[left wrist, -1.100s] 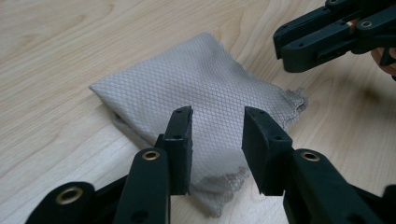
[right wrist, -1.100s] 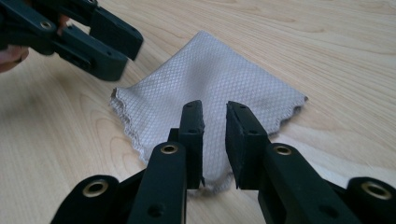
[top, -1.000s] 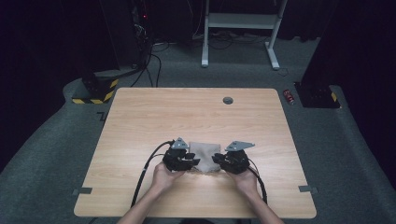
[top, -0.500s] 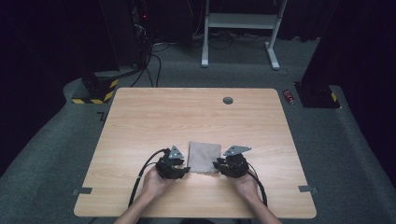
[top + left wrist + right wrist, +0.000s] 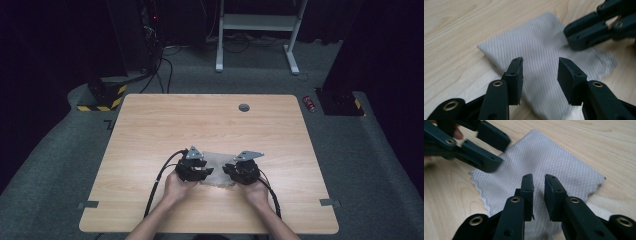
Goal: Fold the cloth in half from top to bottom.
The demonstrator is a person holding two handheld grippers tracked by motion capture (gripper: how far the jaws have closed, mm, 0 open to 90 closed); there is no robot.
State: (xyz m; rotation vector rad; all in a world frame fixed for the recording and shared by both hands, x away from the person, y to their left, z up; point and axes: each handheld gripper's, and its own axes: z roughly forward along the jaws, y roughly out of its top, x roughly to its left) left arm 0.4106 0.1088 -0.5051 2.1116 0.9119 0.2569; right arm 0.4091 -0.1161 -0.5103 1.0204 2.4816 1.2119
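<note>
Fingers [image 5: 515, 72] of my left gripper [image 5: 539, 75] stand well apart over the grey cloth [image 5: 544, 52], with nothing pinched between them. On my right gripper [image 5: 539, 187] the jaws have just been closing; a narrow gap is left between the pads, and bare cloth [image 5: 536, 162] shows through it, so I read no grip on the fabric. Whether the tips touch the weave I cannot tell.

From the high view the cloth [image 5: 216, 159] lies flat on the wooden table [image 5: 165, 120], at the near middle, between my two hands. Left gripper [image 5: 199, 172] sits at its left edge, right gripper [image 5: 235, 171] at its right edge, both pointing inward toward each other. One cloth edge is wavy. A black cable [image 5: 157, 182] trails back from the left gripper across the table.
</note>
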